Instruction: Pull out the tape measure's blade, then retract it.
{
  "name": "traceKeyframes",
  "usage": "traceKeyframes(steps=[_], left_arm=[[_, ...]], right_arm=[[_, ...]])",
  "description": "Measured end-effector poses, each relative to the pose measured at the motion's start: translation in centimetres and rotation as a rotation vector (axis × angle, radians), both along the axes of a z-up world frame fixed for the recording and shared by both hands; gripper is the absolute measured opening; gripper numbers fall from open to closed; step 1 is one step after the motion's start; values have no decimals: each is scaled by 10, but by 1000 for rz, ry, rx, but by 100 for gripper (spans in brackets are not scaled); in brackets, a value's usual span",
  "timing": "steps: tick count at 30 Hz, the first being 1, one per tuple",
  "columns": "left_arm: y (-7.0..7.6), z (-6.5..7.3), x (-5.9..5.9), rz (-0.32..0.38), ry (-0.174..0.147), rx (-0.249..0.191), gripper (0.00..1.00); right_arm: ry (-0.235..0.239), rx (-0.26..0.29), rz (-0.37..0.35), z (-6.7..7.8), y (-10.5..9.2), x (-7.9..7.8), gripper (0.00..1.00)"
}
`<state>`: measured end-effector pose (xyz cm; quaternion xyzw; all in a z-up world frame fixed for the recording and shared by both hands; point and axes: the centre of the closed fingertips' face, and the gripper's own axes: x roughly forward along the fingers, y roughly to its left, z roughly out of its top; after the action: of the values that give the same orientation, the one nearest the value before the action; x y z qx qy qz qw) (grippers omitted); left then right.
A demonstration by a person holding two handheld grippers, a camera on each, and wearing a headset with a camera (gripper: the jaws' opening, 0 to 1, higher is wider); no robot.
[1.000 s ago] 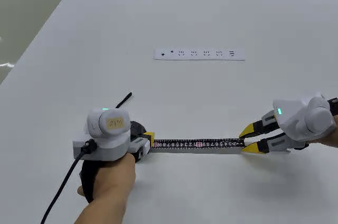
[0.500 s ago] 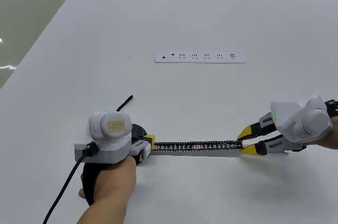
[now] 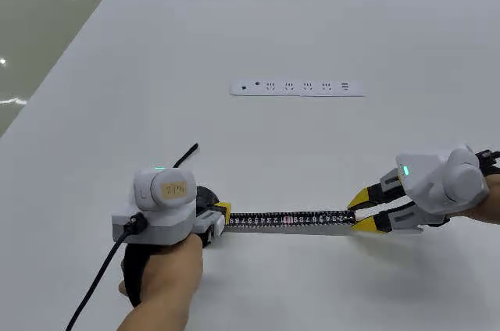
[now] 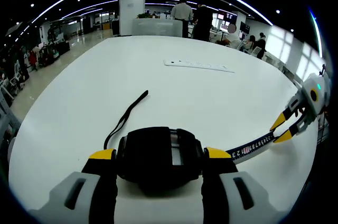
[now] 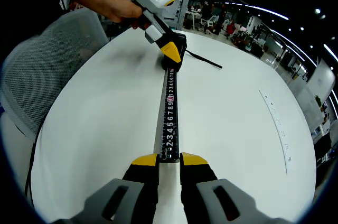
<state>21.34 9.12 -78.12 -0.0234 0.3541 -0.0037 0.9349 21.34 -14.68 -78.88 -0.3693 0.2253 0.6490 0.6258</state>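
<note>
Your main risk is the black numbered blade (image 5: pixel 170 113) slipping out of the right gripper (image 5: pixel 169 159). The hold is only on the very end, edge to edge, so a tilt of your wrist or a sideways pull could free it, and the spring would likely whip it back toward the left gripper (image 4: pixel 158 155). A blade this far out may also twist or buckle if you push it home faster than the spring takes it up. Watch the thin black wrist strap (image 4: pixel 127 115) trailing ahead and left of the left gripper's jaws; it could be dragged if the case moves.

The right gripper's jaws are narrowed to about the blade's width and appear closed on its tip, with the blade running straight ahead from them along the white table (image 3: pixel 312 26). The left gripper's jaws stand wide, clamped on both sides of the black plastic tape measure case (image 4: pixel 158 155), which sits squarely between them with the blade leaving to their right.
</note>
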Motion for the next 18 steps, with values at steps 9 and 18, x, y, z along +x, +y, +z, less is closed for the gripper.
traceKeyframes(steps=[9,18], left_arm=[[0,0,-1,0,2,1,61],[1,-1,2,-2,1,1,61]], right_arm=[[-1,2,4,1,2,0,14],[-2,5,5,2,5,0,14]])
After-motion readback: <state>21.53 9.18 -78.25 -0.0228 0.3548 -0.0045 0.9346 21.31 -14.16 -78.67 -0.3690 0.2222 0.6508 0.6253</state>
